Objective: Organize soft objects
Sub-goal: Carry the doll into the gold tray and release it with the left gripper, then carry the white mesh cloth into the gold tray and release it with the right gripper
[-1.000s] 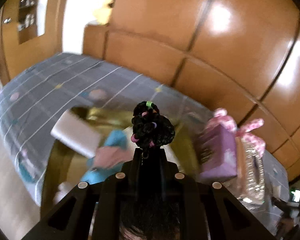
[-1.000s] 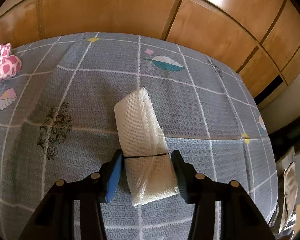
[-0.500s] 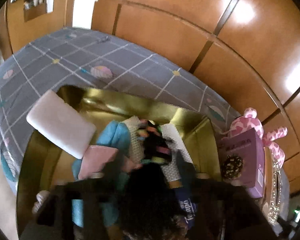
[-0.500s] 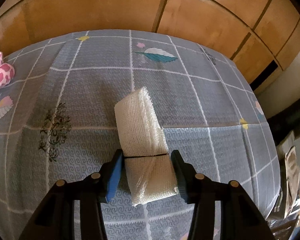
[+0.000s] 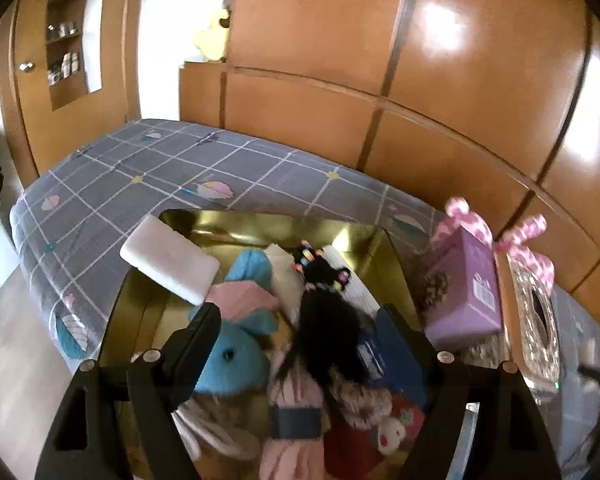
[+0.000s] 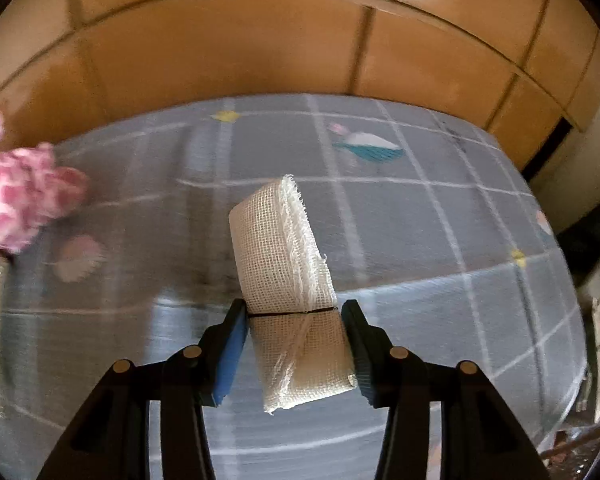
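My left gripper (image 5: 300,320) is open above a gold box (image 5: 352,236) on the bed. A black-haired doll (image 5: 326,332) with coloured hair ties lies in the box between the fingers, untouched by either. A blue plush (image 5: 236,356), a pink pad (image 5: 242,300) and other soft toys lie there too. A white sponge (image 5: 168,258) rests on the box's left rim. My right gripper (image 6: 294,332) is shut on a white gauze bundle (image 6: 288,280) tied with a black band, held above the bed.
A purple box (image 5: 466,284) and a clear patterned box (image 5: 534,312) stand right of the gold box, with a pink spotted plush (image 6: 16,196) behind them. The grey checked bedspread (image 6: 420,240) reaches to a wooden wardrobe wall (image 5: 420,80).
My left gripper opened and let the doll drop into the gold box. My right gripper lifted and moved left with the gauze bundle; the pink plush came closer.
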{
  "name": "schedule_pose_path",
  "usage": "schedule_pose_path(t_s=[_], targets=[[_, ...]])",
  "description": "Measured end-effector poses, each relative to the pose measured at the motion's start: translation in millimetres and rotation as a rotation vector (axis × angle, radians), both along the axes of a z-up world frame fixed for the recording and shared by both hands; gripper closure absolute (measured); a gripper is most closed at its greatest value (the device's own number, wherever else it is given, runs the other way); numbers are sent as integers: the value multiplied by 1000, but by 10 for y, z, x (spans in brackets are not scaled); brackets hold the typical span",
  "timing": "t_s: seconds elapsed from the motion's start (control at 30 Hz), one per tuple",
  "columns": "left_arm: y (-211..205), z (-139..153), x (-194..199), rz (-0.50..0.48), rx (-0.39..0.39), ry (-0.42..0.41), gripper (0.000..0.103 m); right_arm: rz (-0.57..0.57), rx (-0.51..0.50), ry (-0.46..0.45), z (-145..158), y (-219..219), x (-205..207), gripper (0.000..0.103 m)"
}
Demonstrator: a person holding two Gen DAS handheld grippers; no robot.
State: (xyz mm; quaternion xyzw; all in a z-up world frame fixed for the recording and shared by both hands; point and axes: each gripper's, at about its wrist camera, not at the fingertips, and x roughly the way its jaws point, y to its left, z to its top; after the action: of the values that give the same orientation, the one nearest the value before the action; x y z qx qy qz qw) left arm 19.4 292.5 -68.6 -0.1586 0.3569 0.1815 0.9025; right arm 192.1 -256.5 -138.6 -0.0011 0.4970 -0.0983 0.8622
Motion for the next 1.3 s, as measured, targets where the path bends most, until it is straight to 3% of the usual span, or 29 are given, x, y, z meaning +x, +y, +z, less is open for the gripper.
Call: schedule_pose_path(t_s=[0.13,0.63,1.0,1.3], targets=[[-138,-9,-103,-28,11,-1,22,73,94,-21,199,435,70,55],[-437,26,-316,-75,70,-9,17,319,203,-99,808,1956,228,55],[-426,4,-448,-61,79,-7,17,484,243,-126,927,2886,260,55],[-323,-13,-562,-32,86,-8,16,710,270,-98,844,3645,-195,55]])
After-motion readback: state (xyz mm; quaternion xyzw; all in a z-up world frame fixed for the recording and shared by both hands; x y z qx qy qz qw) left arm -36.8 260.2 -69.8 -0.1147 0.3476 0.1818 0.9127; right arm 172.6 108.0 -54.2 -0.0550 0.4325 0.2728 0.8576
